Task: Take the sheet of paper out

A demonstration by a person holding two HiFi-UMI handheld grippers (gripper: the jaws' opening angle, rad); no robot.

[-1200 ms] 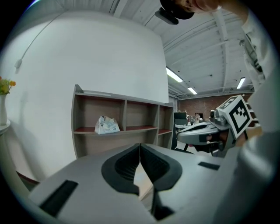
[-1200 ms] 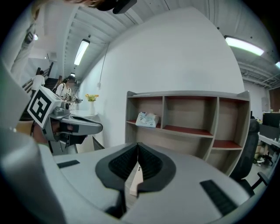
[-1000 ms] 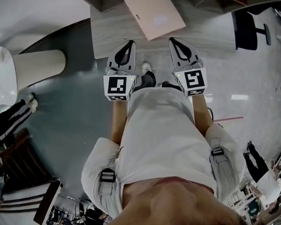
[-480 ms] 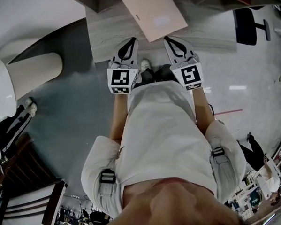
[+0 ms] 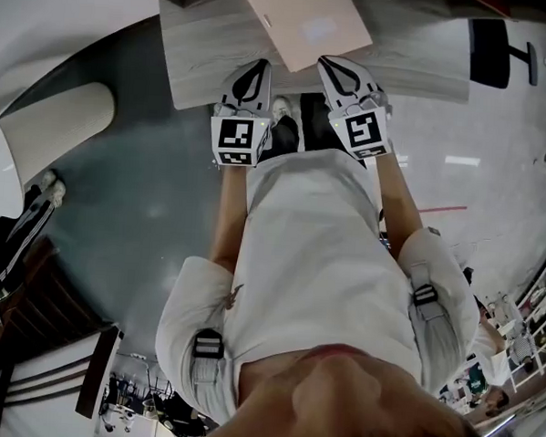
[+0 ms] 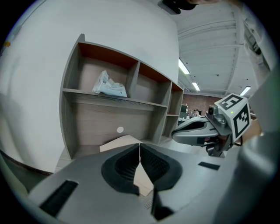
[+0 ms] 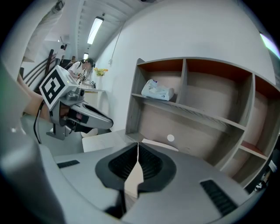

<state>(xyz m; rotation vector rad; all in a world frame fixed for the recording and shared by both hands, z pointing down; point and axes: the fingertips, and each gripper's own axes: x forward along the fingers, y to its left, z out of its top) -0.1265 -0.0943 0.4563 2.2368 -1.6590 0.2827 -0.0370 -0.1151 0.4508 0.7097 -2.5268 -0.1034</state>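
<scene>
You can't see the sheet itself; the flat pink folder (image 5: pixel 306 23) lying on the desk (image 5: pixel 195 58) likely holds it. Your left hand-held gripper (image 5: pixel 259 68) and right hand-held gripper (image 5: pixel 328 64) hover just short of it, jaws pressed together, empty. You're on the approach: next, part the jaws and catch the cover's edge.

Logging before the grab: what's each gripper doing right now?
Left gripper: closed, holding nothing.
Right gripper: closed, holding nothing.
</scene>
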